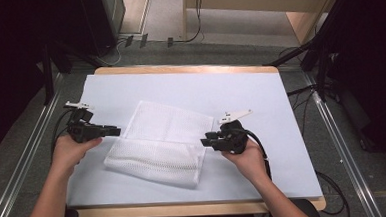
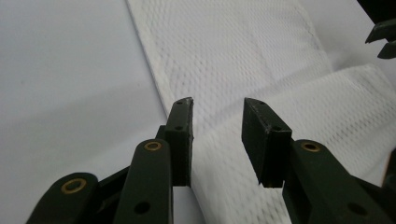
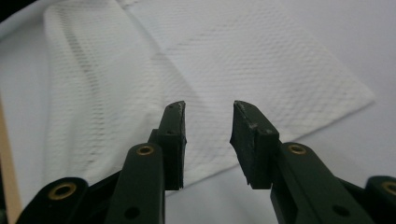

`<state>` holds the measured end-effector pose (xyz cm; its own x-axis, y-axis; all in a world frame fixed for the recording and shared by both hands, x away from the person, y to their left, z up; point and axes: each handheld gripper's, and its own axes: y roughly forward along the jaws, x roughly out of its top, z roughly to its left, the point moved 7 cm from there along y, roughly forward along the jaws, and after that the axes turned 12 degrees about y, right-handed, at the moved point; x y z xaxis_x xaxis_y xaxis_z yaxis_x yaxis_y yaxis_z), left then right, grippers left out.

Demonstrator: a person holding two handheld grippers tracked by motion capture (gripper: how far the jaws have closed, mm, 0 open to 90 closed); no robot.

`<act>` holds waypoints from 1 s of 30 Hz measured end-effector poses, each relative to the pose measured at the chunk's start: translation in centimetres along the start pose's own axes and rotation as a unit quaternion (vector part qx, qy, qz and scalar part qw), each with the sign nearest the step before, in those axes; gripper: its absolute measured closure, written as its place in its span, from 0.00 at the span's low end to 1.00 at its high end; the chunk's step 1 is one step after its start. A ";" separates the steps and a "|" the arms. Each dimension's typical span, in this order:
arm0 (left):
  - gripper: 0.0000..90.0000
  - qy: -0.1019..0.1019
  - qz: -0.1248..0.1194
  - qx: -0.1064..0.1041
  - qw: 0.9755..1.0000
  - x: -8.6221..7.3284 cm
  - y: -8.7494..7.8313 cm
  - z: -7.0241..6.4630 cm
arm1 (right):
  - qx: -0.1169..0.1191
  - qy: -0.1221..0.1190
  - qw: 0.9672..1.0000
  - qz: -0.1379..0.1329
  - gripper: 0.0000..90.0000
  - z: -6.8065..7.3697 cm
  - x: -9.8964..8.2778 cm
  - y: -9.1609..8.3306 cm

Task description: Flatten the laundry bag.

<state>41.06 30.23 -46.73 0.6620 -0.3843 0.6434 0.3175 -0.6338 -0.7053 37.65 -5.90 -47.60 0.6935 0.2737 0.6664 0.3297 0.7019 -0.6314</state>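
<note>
Both tools (image 1: 113, 131) (image 1: 206, 139) flanking cloth (image 1: 158, 143) (folded)

- The mesh cloth (image 1: 158, 143) is white, with a fine honeycomb weave.
- The counter (image 1: 260, 92) is pale bluish white, edged in light wood.
- The fingers (image 2: 180, 135) are black, with brass-coloured rivets behind them.

Right gripper (image 3: 208, 140) with two black jaws apart, nothing between them, white mesh cloth (image 3: 196, 70) lying folded on the white table (image 3: 355, 42) just past the tips, one cloth corner pointing right, a thin wood edge (image 3: 8, 158) at the left
</note>
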 end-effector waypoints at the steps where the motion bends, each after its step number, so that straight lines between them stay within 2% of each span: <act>1: 0.72 0.002 0.004 0.001 1.000 0.2 0.5 0.2 | -0.004 0.000 1.000 0.001 0.73 -0.4 0.0 0.2; 5: 0.71 0.003 0.012 0.012 1.000 0.6 1.6 0.9 | -0.026 0.013 0.999 0.014 0.70 -1.8 -0.4 1.2; 9: 0.71 -0.001 0.023 0.015 1.000 0.1 2.4 1.5 | -0.046 0.025 0.998 0.034 0.68 -2.9 -1.0 2.1; 14: 0.70 0.001 0.032 0.029 0.999 -0.3 3.2 2.0 | -0.074 0.029 0.996 0.038 0.66 -4.1 -1.2 3.0; 17: 0.71 0.002 0.032 0.030 0.999 -0.4 3.6 2.1 | -0.078 0.029 0.996 0.029 0.65 -4.0 -1.1 3.2; 21: 0.73 -0.003 0.029 0.024 0.999 -0.3 3.8 2.0 | -0.088 0.010 0.996 0.025 0.64 -3.5 -1.1 3.7; 22: 0.74 -0.002 0.029 0.018 0.999 -0.3 4.0 1.8 | -0.091 0.009 0.996 0.025 0.65 -3.4 -1.0 3.8; 25: 0.78 0.004 0.035 0.019 0.999 -0.2 4.4 1.2 | -0.100 0.000 0.995 0.023 0.69 -3.2 -0.8 4.2; 28: 0.87 0.004 0.040 0.016 0.999 -0.3 4.7 1.0 | -0.116 -0.009 0.993 0.025 0.80 -3.3 -0.6 4.3; 30: 0.91 0.003 0.040 0.019 0.999 -0.3 4.8 1.0 | -0.121 -0.007 0.992 0.023 0.87 -3.3 -0.5 4.3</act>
<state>43.04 27.95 -50.58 0.6824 -0.4368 0.5861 0.2890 -0.5753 -0.7652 40.84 -5.21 -52.03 0.7034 0.3110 0.6391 0.4438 0.5102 -0.7367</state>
